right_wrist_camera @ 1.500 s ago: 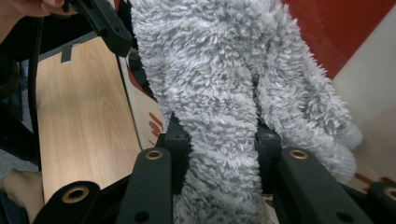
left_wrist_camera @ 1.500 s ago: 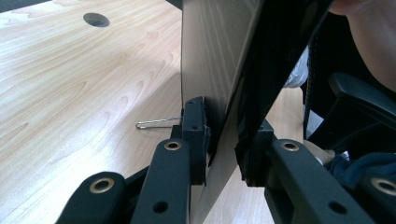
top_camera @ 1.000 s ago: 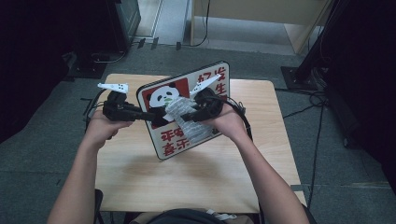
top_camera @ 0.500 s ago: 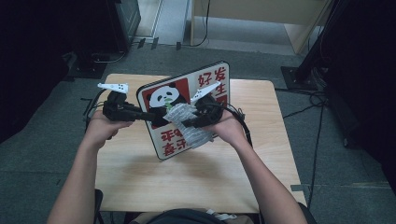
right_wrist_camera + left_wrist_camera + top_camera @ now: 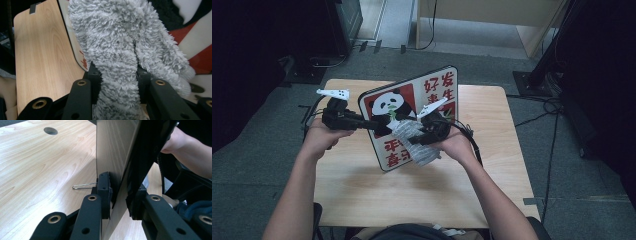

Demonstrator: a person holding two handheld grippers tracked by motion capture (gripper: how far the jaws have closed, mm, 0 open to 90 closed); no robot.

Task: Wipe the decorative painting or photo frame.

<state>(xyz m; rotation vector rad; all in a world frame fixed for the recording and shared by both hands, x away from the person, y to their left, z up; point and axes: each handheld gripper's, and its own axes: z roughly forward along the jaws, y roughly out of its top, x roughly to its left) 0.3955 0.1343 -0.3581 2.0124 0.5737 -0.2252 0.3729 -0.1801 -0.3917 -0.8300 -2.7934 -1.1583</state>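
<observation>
A panda sign board (image 5: 412, 117) with red characters stands tilted on its lower edge on the wooden table (image 5: 362, 190). My left gripper (image 5: 379, 123) is shut on the board's left edge; in the left gripper view its jaws (image 5: 118, 196) clamp the thin board (image 5: 112, 152) from both sides. My right gripper (image 5: 412, 140) is shut on a fluffy grey cloth (image 5: 412, 142) that lies against the board's face. In the right gripper view the grey cloth (image 5: 120, 50) bulges up between the gripper (image 5: 117, 75) and covers part of the board (image 5: 190, 50).
A metal wire stand (image 5: 83, 185) juts from the board's back near the table. A round cable hole (image 5: 50, 130) sits at a far spot of the tabletop. Cables (image 5: 472, 140) trail by the right hand. Dark equipment and floor surround the table.
The right gripper and the grey cloth have slid down the board's face. The left gripper and the board have stayed put.
</observation>
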